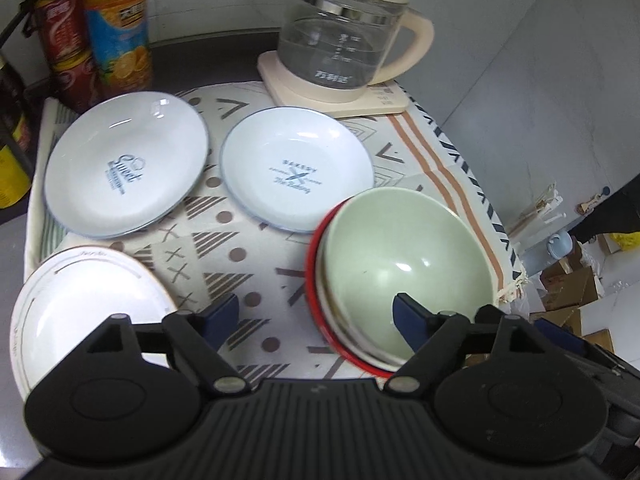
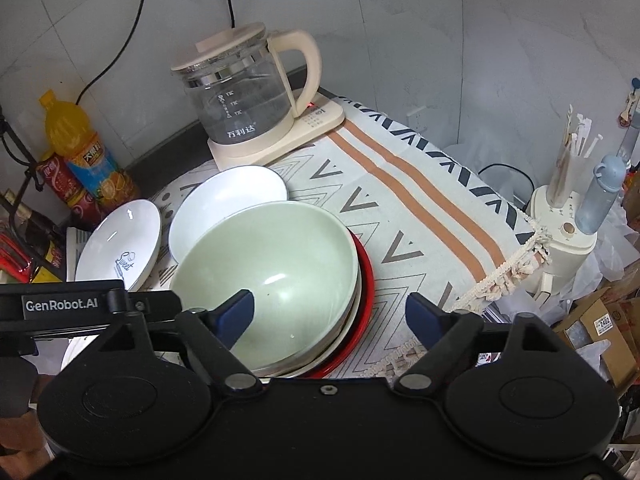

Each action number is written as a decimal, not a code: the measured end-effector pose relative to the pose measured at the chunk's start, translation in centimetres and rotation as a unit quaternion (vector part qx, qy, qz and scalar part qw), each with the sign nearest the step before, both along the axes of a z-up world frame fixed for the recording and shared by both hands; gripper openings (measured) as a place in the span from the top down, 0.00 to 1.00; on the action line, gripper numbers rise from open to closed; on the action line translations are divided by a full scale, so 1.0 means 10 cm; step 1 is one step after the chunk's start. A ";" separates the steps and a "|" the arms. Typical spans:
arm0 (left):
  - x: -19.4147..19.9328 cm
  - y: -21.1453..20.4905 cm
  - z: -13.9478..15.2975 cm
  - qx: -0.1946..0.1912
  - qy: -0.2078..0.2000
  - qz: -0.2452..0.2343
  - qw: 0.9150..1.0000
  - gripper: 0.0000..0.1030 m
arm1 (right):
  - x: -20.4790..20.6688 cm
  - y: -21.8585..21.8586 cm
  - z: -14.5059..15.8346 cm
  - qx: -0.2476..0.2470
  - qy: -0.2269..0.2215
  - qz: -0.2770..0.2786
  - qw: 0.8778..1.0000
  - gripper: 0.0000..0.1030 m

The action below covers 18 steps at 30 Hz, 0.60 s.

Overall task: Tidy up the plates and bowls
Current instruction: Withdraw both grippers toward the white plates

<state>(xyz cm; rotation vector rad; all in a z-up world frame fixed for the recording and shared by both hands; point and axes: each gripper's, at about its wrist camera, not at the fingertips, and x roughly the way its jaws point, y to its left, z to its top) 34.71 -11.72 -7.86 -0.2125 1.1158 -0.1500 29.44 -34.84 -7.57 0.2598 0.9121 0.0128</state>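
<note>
A pale green bowl [image 1: 400, 264] is sitting mouth-up at the top of a nested stack, inside a cream bowl whose rim is just showing, and both are resting in a red-rimmed dish [image 1: 316, 304] on the patterned cloth [image 1: 240, 240] covering the surface, toward its right front part. The stack is leaning slightly, its opening tipping toward the cameras. The left gripper [image 1: 316, 320] is hovering with its jaws spread wide and gripping nothing, one blue fingertip showing over the cloth and the other over the green bowl's near rim. The right gripper [image 2: 330, 316] is likewise hanging with jaws spread and empty, its left blue finger appearing over the bowl's inside; "GenRobot.AI" is reading on the other gripper's body at the left edge of that view. Behind the stack, two blue-rimmed white plates are lying flat: the one [image 1: 128, 168] printed "Sweet" at the left, the one [image 1: 296, 168] printed "BAKERY" touching the stack's far side. A gold-rimmed white plate [image 1: 88, 304] is lying at the front left. At the back, a glass kettle [image 1: 344, 40] with Chinese lettering is standing on its cream base, and an orange drink bottle [image 1: 116, 28] is standing beside a red can [image 1: 66, 40].
</note>
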 end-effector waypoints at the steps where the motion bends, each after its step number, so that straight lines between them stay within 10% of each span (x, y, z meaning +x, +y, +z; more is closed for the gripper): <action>1: -0.02 0.04 0.00 0.000 0.001 0.004 1.000 0.17 | -0.01 0.01 0.00 -0.001 -0.002 0.000 1.000 0.13; 18: -0.46 0.90 -0.02 -0.002 0.006 0.101 0.995 0.17 | -0.10 0.55 0.11 0.000 -0.022 0.073 0.997 0.10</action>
